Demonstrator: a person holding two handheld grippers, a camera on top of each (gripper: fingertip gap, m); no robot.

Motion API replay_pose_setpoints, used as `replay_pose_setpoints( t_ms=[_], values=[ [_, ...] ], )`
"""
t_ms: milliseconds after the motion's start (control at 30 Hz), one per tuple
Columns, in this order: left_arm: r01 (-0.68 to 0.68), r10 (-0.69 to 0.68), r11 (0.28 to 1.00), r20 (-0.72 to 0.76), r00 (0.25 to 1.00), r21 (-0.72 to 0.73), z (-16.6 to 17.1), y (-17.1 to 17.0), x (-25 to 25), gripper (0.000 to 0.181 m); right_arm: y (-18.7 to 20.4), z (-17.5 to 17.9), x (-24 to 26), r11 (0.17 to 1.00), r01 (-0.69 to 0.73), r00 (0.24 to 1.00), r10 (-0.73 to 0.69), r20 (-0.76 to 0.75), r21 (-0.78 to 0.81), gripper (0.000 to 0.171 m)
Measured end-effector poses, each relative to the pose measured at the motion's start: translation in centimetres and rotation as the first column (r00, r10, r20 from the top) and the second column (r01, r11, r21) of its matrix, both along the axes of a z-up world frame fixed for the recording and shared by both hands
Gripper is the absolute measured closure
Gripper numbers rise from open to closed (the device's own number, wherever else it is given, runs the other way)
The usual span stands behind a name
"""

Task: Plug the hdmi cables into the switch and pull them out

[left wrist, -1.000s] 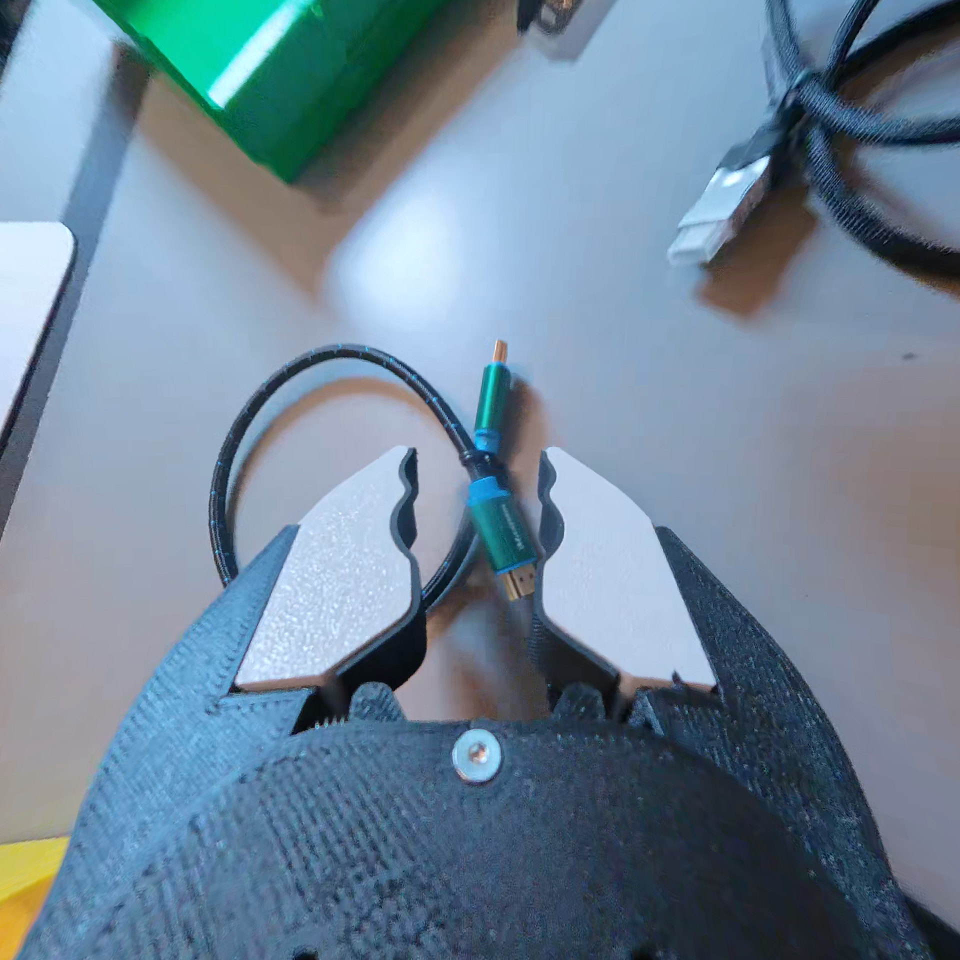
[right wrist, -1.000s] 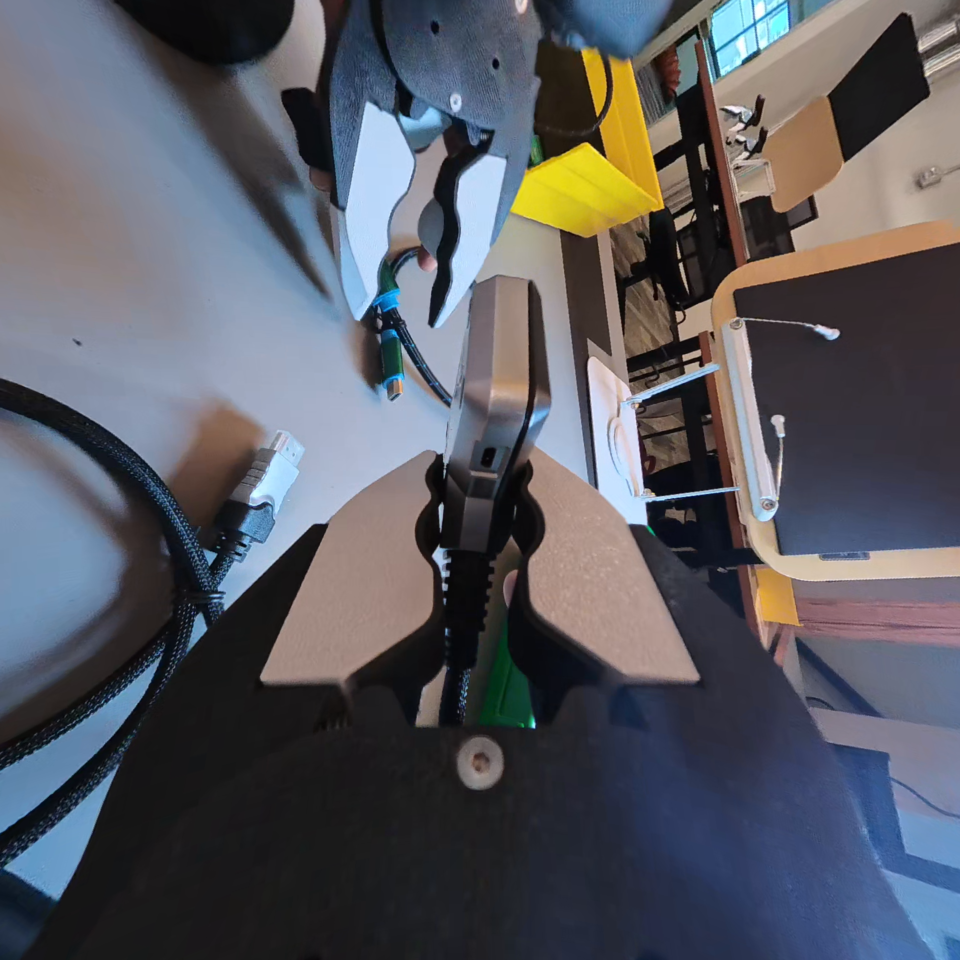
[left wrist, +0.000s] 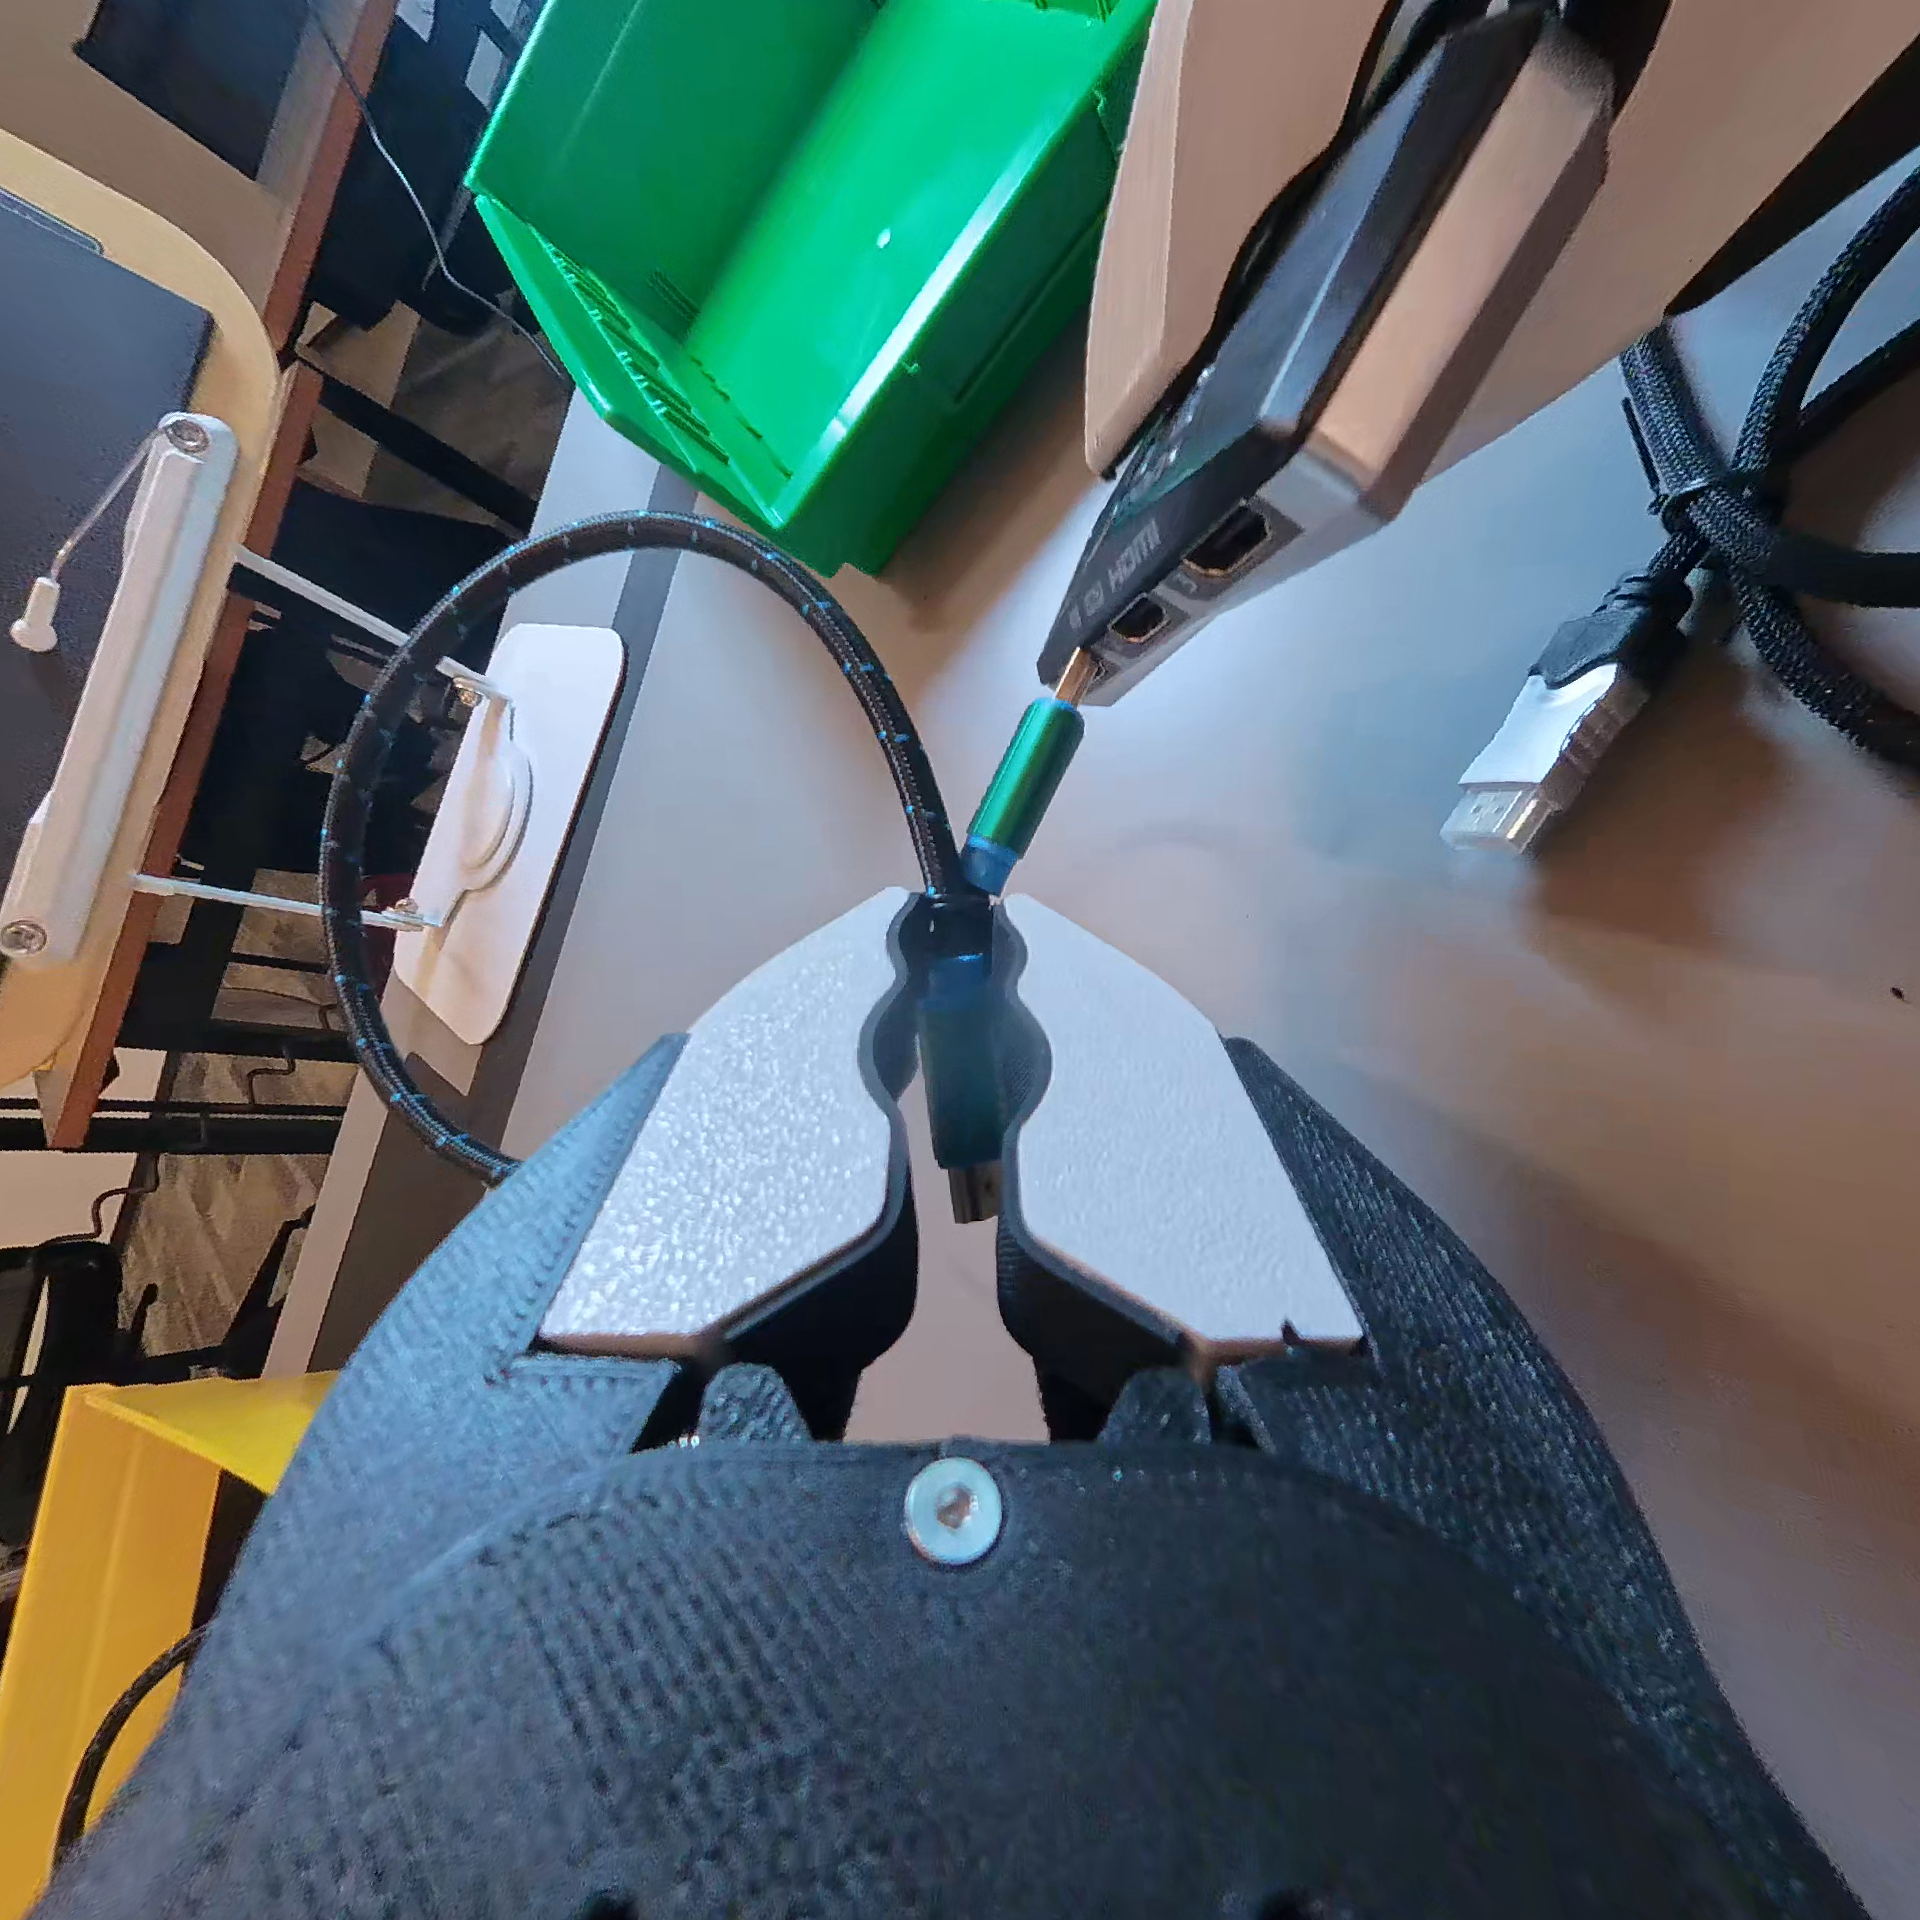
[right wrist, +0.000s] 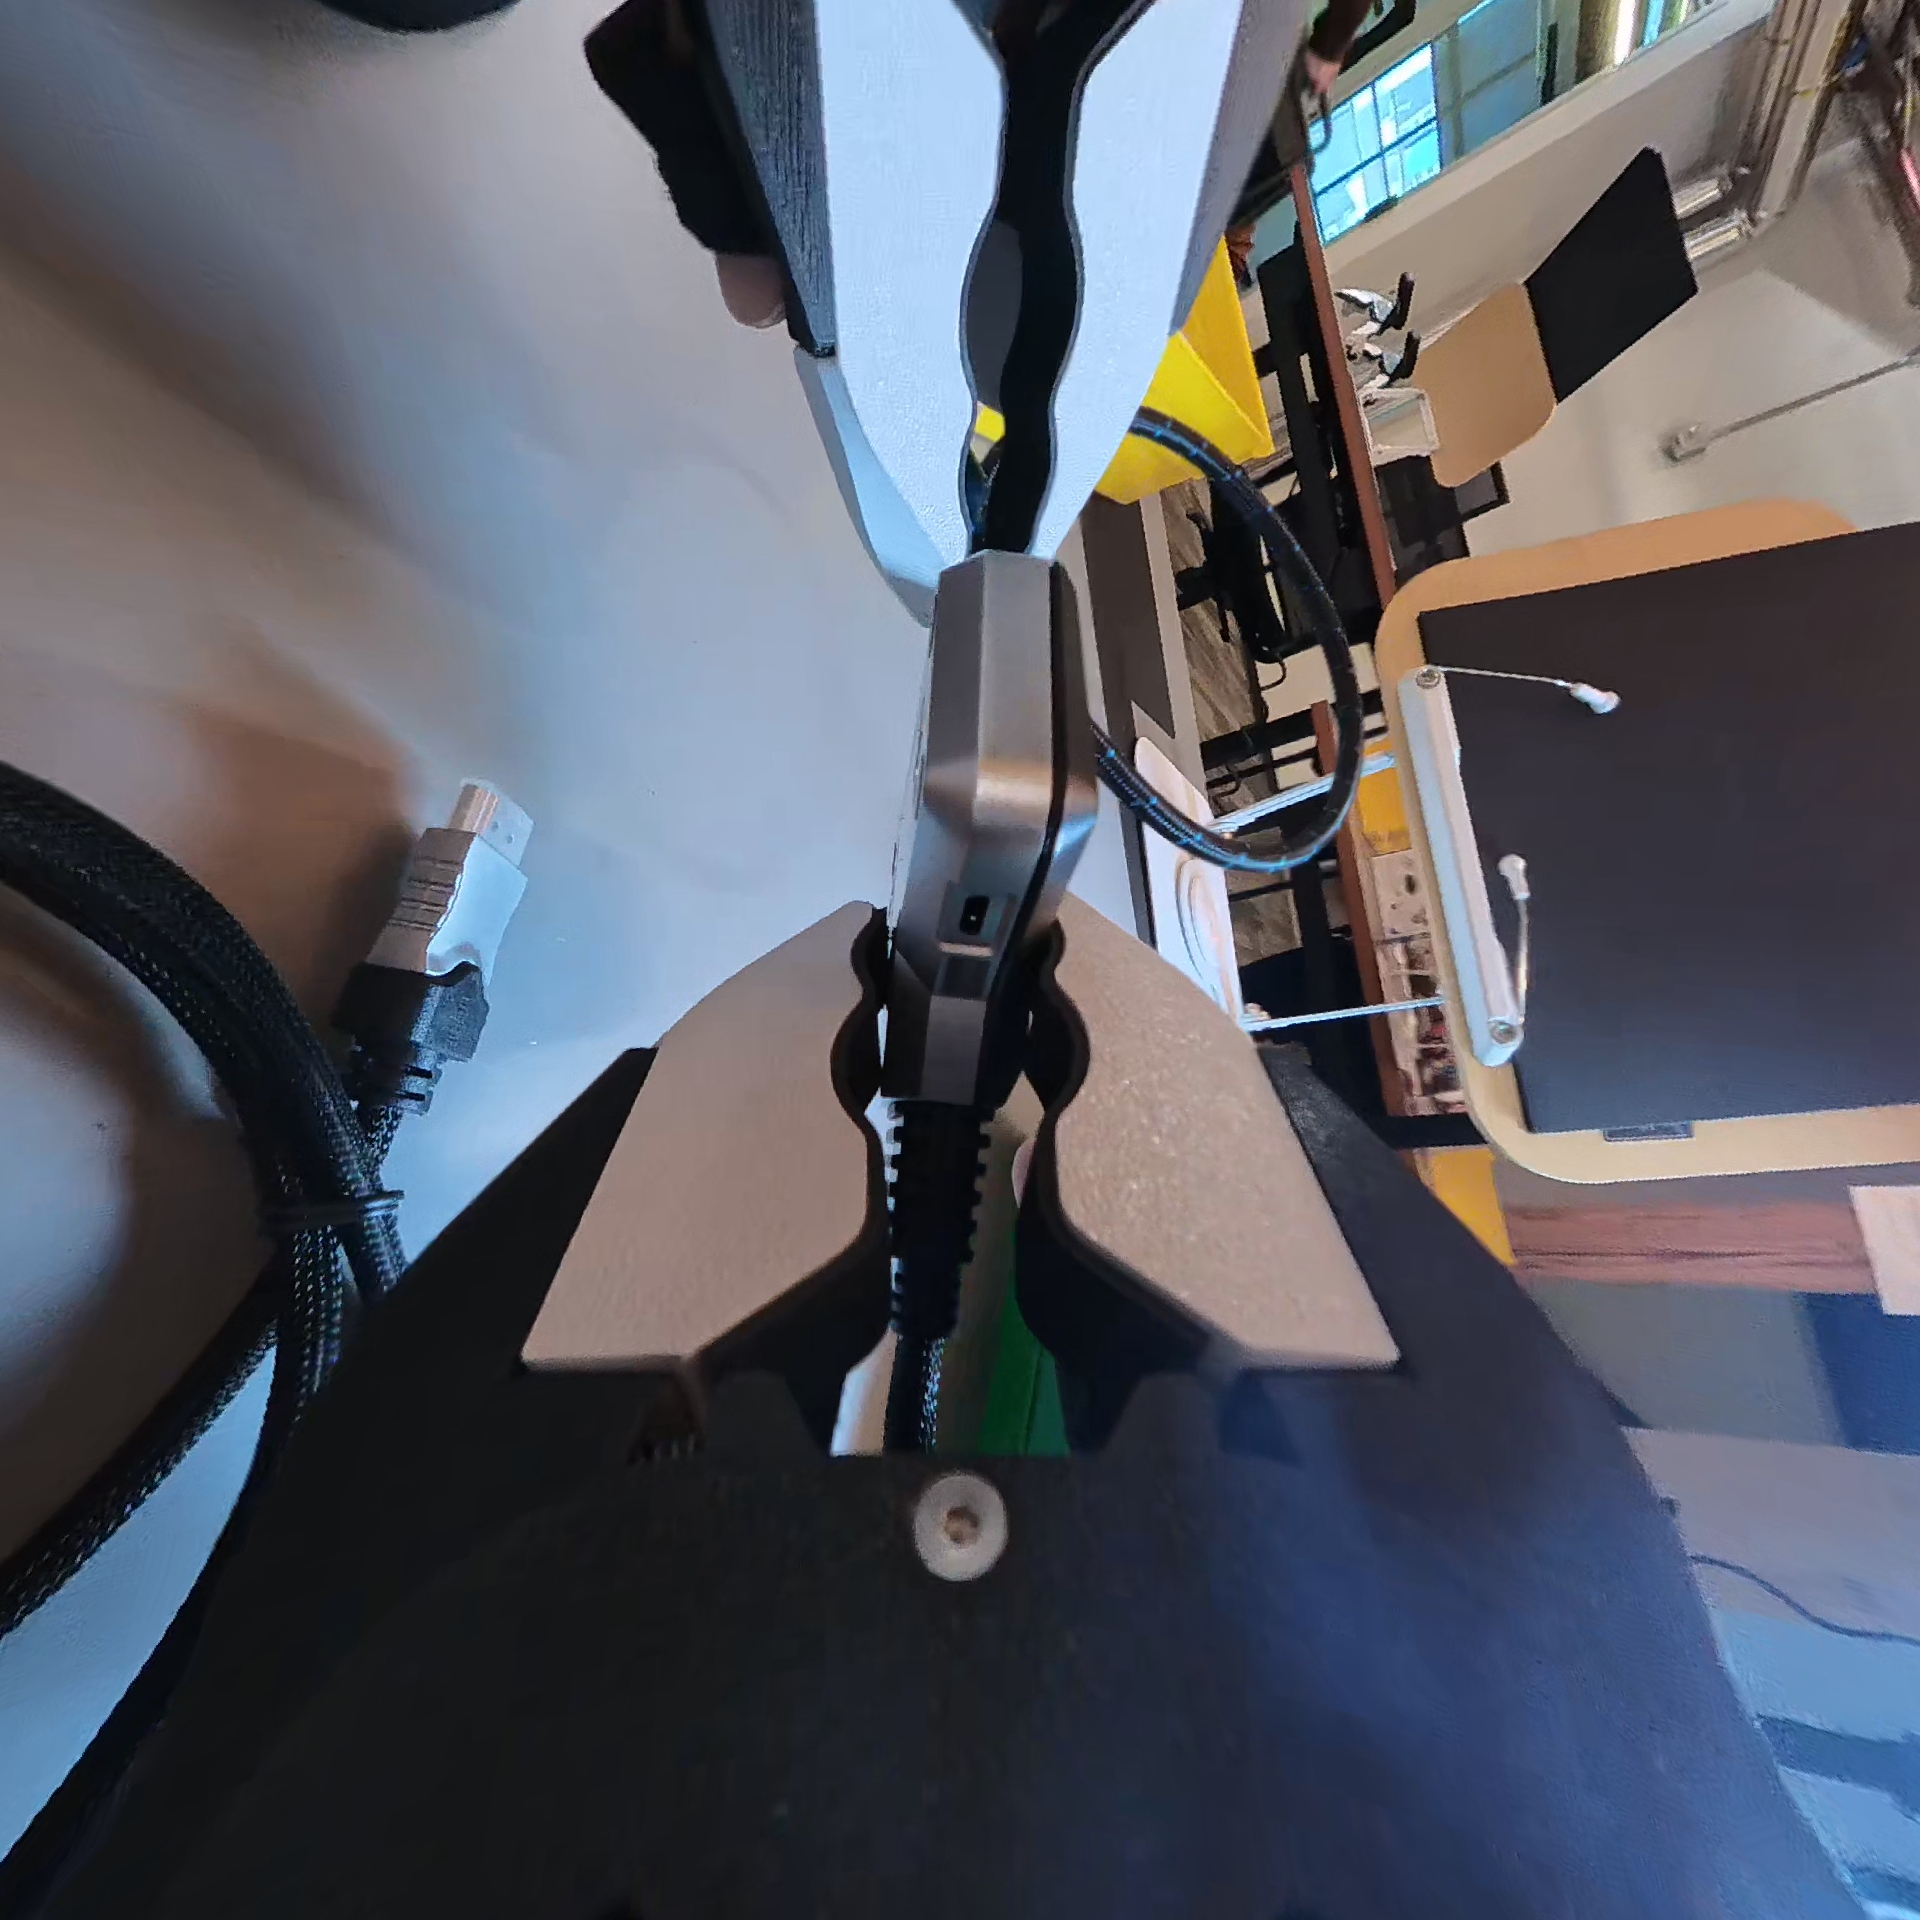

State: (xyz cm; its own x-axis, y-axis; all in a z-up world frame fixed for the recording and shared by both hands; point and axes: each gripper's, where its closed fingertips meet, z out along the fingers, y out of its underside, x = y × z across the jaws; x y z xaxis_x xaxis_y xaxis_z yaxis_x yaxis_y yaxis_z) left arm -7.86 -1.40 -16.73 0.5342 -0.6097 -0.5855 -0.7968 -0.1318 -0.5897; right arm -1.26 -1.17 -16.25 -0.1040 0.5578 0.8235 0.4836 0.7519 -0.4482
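Since a second earlier, the left gripper (left wrist: 961, 914) had picked the short green-plugged cable (left wrist: 634, 540) off the table (left wrist: 1351, 1039) and carried it up to the switch (left wrist: 1236, 499). Its white fingers (left wrist: 769, 1122) were pinched tight on one green plug (left wrist: 964, 1081), whose metal end pointed back toward the camera. The braided cord looped out to the left and came back to the other green plug (left wrist: 1023, 774), whose gold tip touched the lower corner of the switch, beside its two empty ports; I could not tell whether it had entered a port. The right gripper (right wrist: 961, 987) was clamped on the cable end of the switch (right wrist: 977, 790), holding it off the table. A silver-and-white plug (right wrist: 468, 883) on a thick black cable (right wrist: 208, 1039) lay on the table to the side, near a green bin (left wrist: 790, 260).
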Motion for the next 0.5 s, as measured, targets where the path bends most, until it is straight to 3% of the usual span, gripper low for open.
replay_pose_setpoints(
  t_ms=[300, 500],
  values=[
    [-0.025, 0.027, 0.999, -0.101, 0.995, 0.023, -0.57, 0.00, -0.42, 0.169, -0.51, -0.32, -0.32, 0.991, -0.011, 1.000, 0.011, 0.003, -0.130, 0.148],
    [0.015, -0.016, 1.000, -0.056, 0.998, -0.004, -0.26, -0.50, 0.41, 0.170, -0.59, -0.48, -0.18, 0.971, 0.005, 1.000, -0.003, 0.008, -0.238, 0.148]
  ],
)
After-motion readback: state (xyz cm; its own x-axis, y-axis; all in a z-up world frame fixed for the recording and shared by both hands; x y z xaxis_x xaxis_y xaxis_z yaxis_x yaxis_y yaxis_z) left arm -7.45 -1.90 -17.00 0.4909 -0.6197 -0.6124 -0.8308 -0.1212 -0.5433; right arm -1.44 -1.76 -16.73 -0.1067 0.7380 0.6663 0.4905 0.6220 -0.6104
